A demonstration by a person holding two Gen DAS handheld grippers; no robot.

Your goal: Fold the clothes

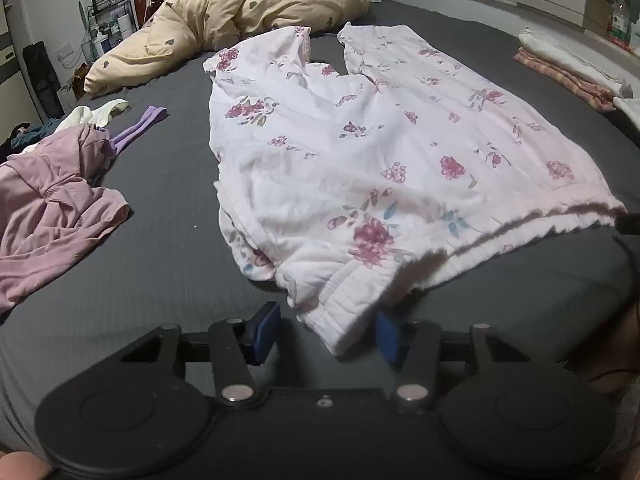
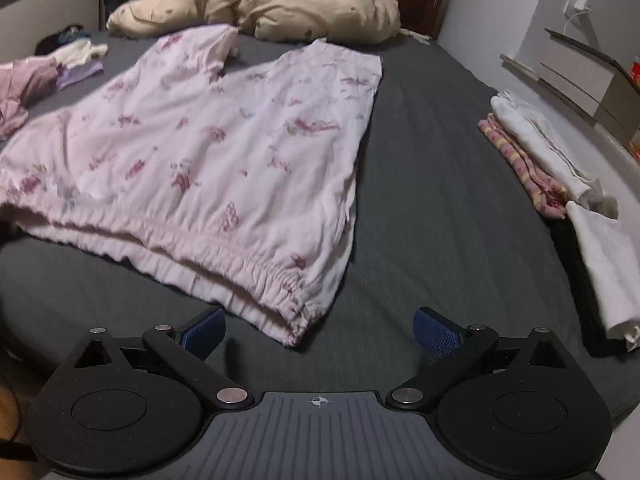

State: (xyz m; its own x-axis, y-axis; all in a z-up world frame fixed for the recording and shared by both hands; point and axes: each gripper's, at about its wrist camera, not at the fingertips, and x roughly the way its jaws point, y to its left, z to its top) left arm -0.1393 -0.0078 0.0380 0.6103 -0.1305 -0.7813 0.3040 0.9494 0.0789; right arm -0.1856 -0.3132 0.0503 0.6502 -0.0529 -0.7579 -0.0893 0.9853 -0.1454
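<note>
Floral pants lie spread flat on the bed, waistband toward us. Our left gripper straddles its corner, not clamped; our right gripper is spread wide, holding nothing.

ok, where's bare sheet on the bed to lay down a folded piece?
Widest bare strip of dark grey bedsheet: between the pink floral cotton trousers and the folded stack of white and striped clothes. A narrower one lies between the trousers and the mauve ribbed top. Crowded: headboard end under the beige quilt, and the left edge's loose garments.
</note>
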